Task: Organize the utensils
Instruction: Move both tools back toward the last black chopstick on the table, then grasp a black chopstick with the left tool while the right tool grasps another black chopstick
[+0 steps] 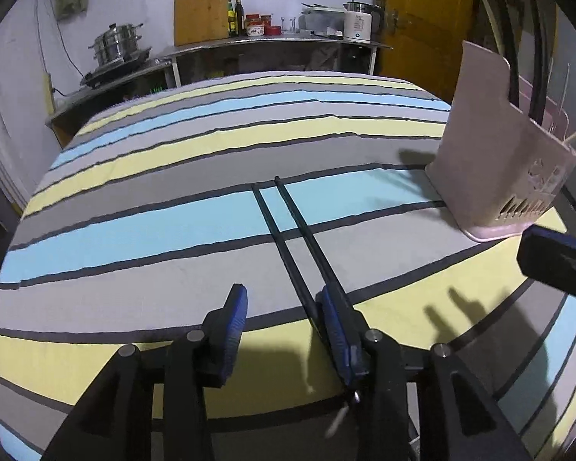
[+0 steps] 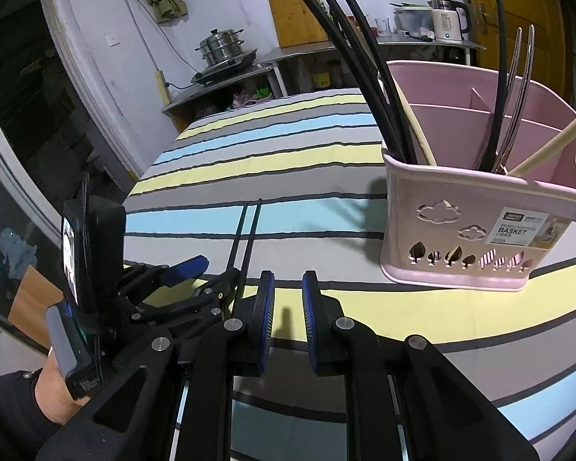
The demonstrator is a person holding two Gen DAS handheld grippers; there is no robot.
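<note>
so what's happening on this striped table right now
A person with a gripper in each hand is sorting utensils into a pink basket. Two black chopsticks lie on the striped cloth. The left gripper is open with one finger beside them; nothing is lifted. The right gripper is empty.

Black tool (image 2: 288,307) frames, blue ribbed pads (image 2: 266,319), silver pivot screws, dark sleeve (image 2: 7,403)

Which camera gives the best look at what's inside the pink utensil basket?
The right wrist view: the pink basket faces it with open top, dividers and utensils visible. The left wrist view shows only its plain side at the right edge.
</note>
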